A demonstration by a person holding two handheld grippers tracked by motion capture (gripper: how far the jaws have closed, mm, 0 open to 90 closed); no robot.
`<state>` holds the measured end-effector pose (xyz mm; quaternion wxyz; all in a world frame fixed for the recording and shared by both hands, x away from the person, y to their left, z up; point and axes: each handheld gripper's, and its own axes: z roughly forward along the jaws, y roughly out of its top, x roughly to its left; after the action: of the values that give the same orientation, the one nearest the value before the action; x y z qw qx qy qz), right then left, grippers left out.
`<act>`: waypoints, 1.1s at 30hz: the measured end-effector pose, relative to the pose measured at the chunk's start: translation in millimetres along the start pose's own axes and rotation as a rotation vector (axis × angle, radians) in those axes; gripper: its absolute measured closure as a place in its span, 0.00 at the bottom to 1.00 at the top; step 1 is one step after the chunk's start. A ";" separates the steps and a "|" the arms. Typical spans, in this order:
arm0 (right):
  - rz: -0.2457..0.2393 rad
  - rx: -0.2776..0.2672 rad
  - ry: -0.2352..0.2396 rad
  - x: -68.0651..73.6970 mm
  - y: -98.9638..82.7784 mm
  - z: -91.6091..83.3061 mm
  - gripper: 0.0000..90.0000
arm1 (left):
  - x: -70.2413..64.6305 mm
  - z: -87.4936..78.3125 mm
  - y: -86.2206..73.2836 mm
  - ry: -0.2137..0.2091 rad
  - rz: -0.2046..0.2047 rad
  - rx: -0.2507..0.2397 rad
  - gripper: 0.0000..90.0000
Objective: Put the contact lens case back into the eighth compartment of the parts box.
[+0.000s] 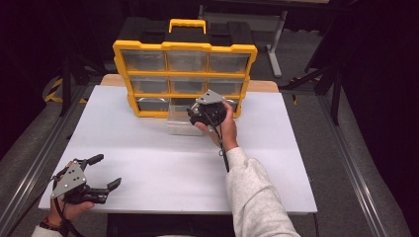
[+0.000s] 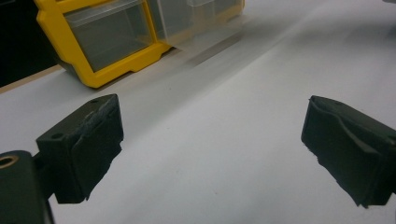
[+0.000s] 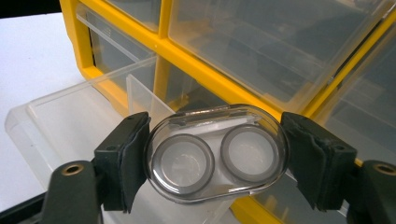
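Nine drawers fill one yellow organizer [image 1: 184, 74]; right hand-held gripper [image 3: 215, 158] grips one contact lens case [image 3: 215, 153], left hand-held gripper [image 2: 212, 154] gapes empty.

A white table [image 1: 148, 148] sits under bright light, the room dark around it, grey floor [image 1: 296, 54] behind and metal rails [image 1: 353, 168] alongside.

A white counter [image 1: 148, 148] carries the work, a strip of bare wood [image 1: 262, 86] showing along its far edge. Metal rails [image 1: 346, 158] flank both sides (yellow-and-black hazard tape [image 1: 52, 91] marks the floor at left). A grey table leg [image 1: 276, 44] stands behind.
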<state>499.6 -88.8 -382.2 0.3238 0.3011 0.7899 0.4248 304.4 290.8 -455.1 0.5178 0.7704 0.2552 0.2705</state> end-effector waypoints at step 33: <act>-0.028 0.014 -0.016 8.6 -3.0 8.4 0.29 | 2.2 3.3 -1.3 -0.006 -0.015 0.004 0.08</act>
<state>500.2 -79.7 -390.6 0.3342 0.2955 0.7943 0.4123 308.1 290.5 -457.0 0.5191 0.7703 0.2598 0.2639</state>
